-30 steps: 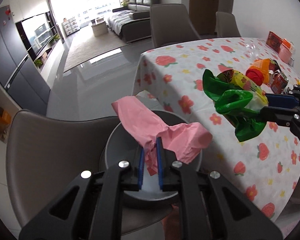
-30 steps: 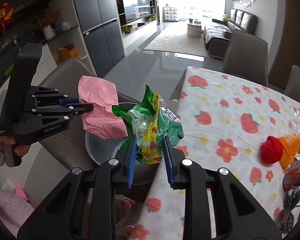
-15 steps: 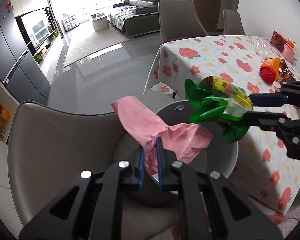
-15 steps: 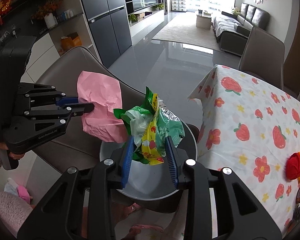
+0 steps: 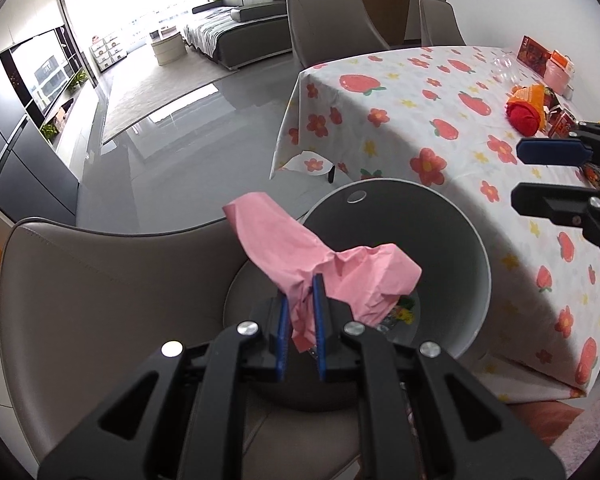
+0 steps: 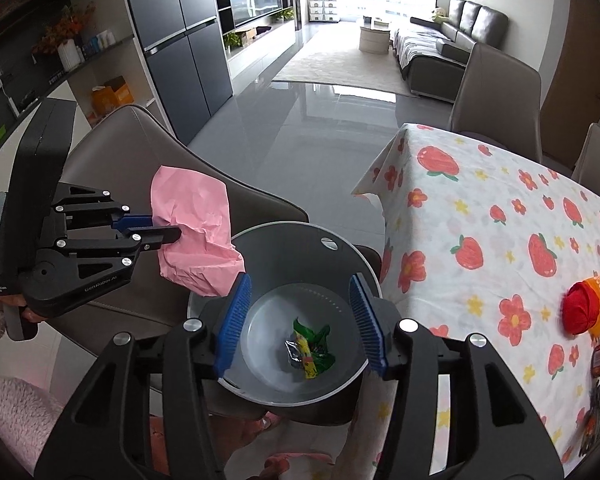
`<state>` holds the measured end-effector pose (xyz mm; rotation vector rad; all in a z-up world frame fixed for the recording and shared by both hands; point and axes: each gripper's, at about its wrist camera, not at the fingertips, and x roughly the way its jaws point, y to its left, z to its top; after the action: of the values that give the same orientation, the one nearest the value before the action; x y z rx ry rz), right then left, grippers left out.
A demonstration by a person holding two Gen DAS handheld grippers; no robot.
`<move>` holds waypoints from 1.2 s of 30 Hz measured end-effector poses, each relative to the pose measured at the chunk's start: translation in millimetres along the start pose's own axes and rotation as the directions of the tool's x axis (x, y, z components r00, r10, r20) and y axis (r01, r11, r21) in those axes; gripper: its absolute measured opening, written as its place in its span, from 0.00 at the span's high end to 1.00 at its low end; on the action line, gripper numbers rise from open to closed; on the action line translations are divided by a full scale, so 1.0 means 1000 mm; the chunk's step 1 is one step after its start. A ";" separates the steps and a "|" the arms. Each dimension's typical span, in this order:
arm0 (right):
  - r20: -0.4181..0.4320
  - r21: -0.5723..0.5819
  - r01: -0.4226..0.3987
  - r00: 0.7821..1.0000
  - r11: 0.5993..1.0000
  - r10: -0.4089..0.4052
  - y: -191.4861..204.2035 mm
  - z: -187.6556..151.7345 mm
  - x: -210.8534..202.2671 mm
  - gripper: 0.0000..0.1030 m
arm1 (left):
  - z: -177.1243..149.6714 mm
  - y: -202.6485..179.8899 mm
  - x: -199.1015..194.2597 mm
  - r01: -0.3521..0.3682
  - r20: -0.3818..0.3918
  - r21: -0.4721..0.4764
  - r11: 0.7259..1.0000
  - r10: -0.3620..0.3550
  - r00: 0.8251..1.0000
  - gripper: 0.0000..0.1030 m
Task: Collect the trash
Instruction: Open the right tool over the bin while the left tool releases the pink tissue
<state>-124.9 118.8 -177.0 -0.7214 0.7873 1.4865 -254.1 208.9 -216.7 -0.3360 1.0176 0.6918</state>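
Note:
A grey round bin [image 6: 340,258] [image 5: 474,256] stands beside the table's corner. Crumpled green and yellow wrappers [image 6: 310,350] lie loose on its bottom. My right gripper [image 6: 298,316] hangs over the bin, its jaws opening with nothing between them; in the left wrist view it enters from the right [image 5: 518,174]. My left gripper [image 5: 300,312] is shut on a crumpled pink paper [image 5: 316,264] at the bin's near rim; the right wrist view shows that gripper [image 6: 168,230] gripping the paper [image 6: 194,236] left of the bin.
A grey chair [image 5: 112,292] stands behind the bin. The flowered tablecloth [image 5: 432,116] covers the table, with a red ball and orange packet [image 5: 526,110], snack packs [image 5: 562,122] and other trash at its far side. A person's pink sleeve [image 6: 4,412] shows low left.
The right gripper carried the green wrappers over the bin, opened, and they dropped to the bottom. The left gripper moved with the pink paper towards the bin's rim.

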 end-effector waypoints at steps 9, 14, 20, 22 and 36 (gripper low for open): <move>0.005 0.024 0.031 1.000 0.999 -0.031 0.002 0.000 -0.007 0.51 | 0.000 -0.012 0.010 0.016 -0.012 0.058 0.998 -0.016 1.000 0.89; 0.004 0.042 0.052 0.999 0.998 -0.053 -0.001 -0.004 -0.012 0.51 | 0.001 -0.024 0.017 0.035 -0.022 0.103 0.994 -0.033 0.999 0.87; 0.004 0.076 0.087 0.996 0.993 -0.088 -0.012 -0.012 -0.019 0.51 | 0.004 -0.038 0.018 0.061 -0.028 0.144 0.988 -0.057 0.998 0.46; 0.006 0.091 0.099 0.995 0.991 -0.100 -0.018 -0.015 -0.023 0.50 | 0.005 -0.043 0.015 0.070 -0.014 0.165 0.984 -0.069 0.998 0.40; -0.014 0.324 0.274 0.958 0.905 -0.285 -0.071 -0.046 -0.063 0.38 | 0.055 -0.097 -0.008 0.154 0.061 0.280 0.948 -0.177 0.982 0.27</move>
<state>-50.7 46.9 -155.7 -0.5324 0.8387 1.0742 -155.8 164.1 -187.6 -0.1457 0.9764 0.4025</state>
